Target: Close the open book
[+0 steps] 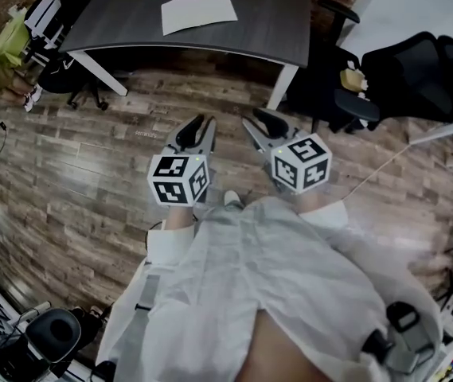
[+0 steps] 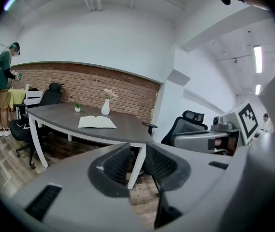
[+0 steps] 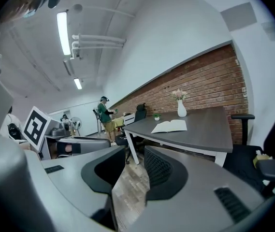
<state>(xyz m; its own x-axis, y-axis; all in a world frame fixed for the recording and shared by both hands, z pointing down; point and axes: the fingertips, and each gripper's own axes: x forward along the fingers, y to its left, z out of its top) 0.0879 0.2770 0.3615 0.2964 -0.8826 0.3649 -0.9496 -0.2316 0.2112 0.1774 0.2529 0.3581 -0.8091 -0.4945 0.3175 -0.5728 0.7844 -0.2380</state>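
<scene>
Room is evenly bright with cool white light. The source is the ceiling strip lights (image 3: 63,33), slightly blown out in both gripper views. Shadows are soft, and the darkest patch lies under the table (image 1: 258,22). My head view is dimmer and grainy, with the wooden floor (image 1: 91,181) smeared toward the left rim. All three views bow hard at the edges, with black vignette in the corners. My left gripper (image 2: 137,151) and right gripper (image 3: 133,161) sit close to the lens in soft focus, while the brick wall (image 2: 94,88) is sharp.
</scene>
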